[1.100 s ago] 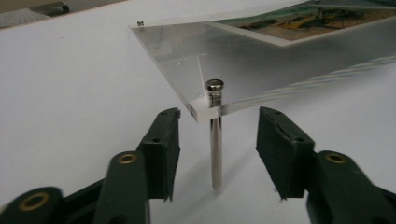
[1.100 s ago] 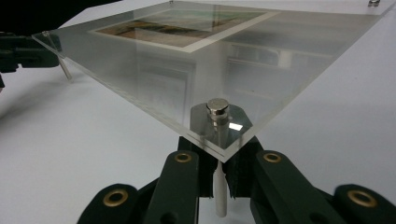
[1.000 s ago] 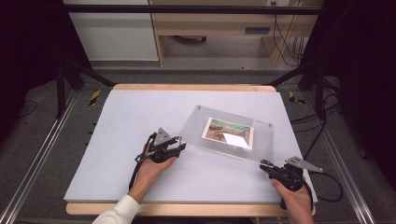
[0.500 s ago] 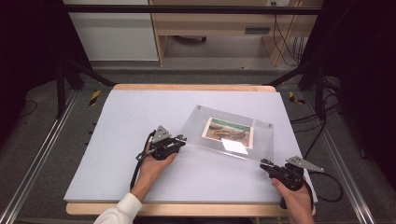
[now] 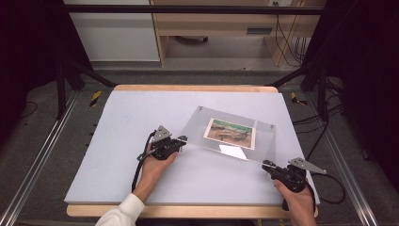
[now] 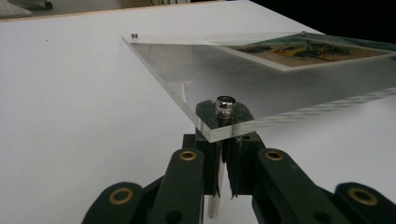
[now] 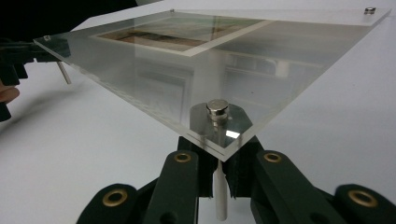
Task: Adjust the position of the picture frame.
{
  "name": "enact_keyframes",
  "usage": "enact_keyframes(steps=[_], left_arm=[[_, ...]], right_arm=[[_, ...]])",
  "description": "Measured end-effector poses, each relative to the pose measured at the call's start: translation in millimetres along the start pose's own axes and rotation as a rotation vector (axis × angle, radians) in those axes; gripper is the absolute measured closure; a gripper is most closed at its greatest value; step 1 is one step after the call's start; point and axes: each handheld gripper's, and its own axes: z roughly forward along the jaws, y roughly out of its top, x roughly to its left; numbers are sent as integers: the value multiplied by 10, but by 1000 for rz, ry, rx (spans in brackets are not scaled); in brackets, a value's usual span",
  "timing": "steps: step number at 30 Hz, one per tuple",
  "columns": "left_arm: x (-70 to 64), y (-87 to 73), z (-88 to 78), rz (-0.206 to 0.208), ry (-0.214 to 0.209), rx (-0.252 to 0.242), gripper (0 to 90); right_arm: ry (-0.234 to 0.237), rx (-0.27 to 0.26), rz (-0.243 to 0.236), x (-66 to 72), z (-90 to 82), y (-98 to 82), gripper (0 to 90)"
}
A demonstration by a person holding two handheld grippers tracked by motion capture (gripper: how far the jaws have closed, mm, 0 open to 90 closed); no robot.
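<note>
- My left gripper has just been closing, and its jaws now clamp the standoff peg under the near-left corner of the clear acrylic frame; in the left gripper view that peg sits between the jaws, below the corner's metal cap.
- My right gripper is clenched on the peg under the near-right corner, at the lower right of the high view.
- The frame sits right of centre on the bench, its near edge lifted and the far corners seemingly down.
- Each grip is on a thin round peg, so the frame could swivel or slide out if I tilt my hands unevenly.
- If one hand rises faster than the other, I'd twist the panel; the two acrylic sheets might gape and let the picture shift.
- Pulling my hands apart or together could strain the pegs or unscrew a cap.
- Dragging the far corners could scuff the bench cover.
</note>
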Motion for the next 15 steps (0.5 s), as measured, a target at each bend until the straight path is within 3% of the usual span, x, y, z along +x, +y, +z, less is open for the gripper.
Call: enact_keyframes(steps=[15], left_arm=[[-9, 35, -4, 8, 3, 22, 826]], right_arm=[[-14, -13, -24, 20, 11, 26, 838]])
